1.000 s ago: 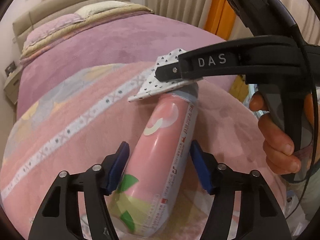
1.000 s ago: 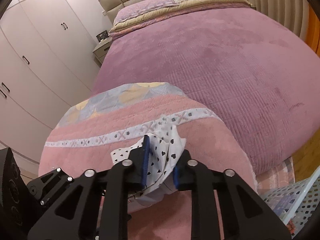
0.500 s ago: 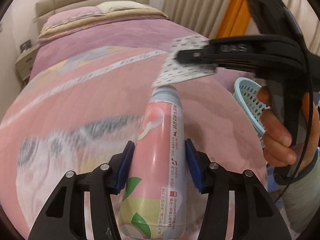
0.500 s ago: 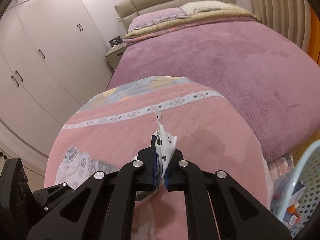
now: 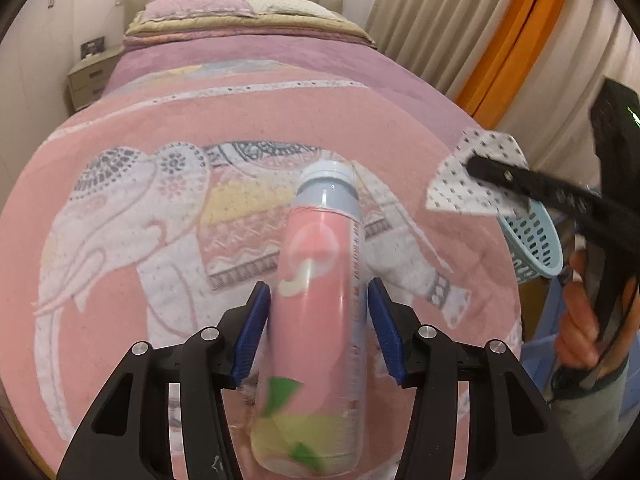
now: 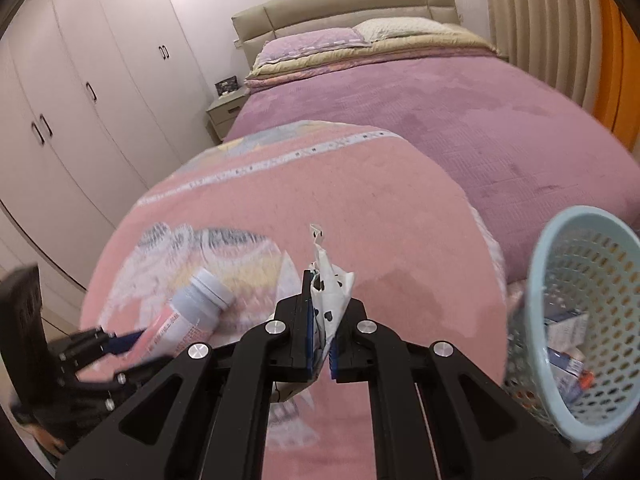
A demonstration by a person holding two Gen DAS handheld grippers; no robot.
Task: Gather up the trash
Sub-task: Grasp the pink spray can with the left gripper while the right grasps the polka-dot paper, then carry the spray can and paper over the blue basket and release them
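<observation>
A pink bottle (image 5: 320, 312) with a grey-blue cap sticks out forward from my left gripper (image 5: 318, 336), whose blue pads press on its sides; the same bottle (image 6: 188, 320) shows at lower left in the right wrist view. My right gripper (image 6: 322, 344) is shut on a white wrapper (image 6: 330, 292) with black dots, held above the pink blanket (image 6: 360, 208). In the left wrist view that wrapper (image 5: 472, 176) hangs at the right, close to a light blue mesh basket (image 5: 532, 236). In the right wrist view the basket (image 6: 580, 312) stands to the right of the wrapper and holds several bits of trash.
A pink elephant-print blanket (image 5: 160, 208) covers the foot of a purple bed (image 6: 460, 112). White wardrobes (image 6: 80, 92) and a nightstand (image 6: 226, 112) stand to the left, curtains (image 5: 460, 28) to the right. A person's hand (image 5: 580, 320) holds the right gripper's handle.
Both grippers have swung right across the blanket. The left jaws closed onto the bottle and lifted it. The right jaws pinched the wrapper tight and carried it towards the basket, now in view.
</observation>
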